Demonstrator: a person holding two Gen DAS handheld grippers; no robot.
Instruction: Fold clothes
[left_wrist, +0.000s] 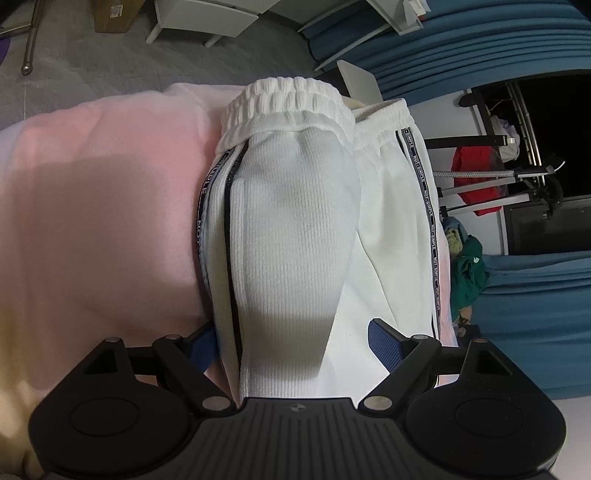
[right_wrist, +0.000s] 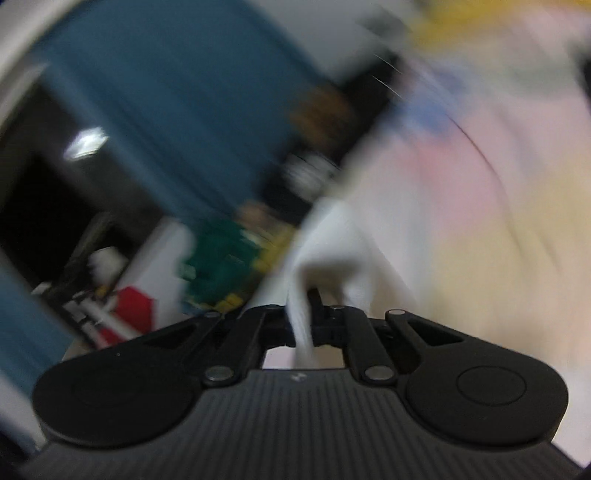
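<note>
White ribbed track pants (left_wrist: 295, 221) lay mid-frame on the pink sheet (left_wrist: 103, 206), one leg doubled over, fold unfinished. Your left gripper (left_wrist: 291, 343) stood spread, straddling that leg without pinching. Your right gripper (right_wrist: 308, 317) was clamped on white fabric; view blurred.

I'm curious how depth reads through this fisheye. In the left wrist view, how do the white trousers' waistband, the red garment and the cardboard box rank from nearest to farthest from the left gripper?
From the left gripper:
1. Waistband, straight ahead.
2. Red garment, off right.
3. Cardboard box, top left, on the floor.
</note>
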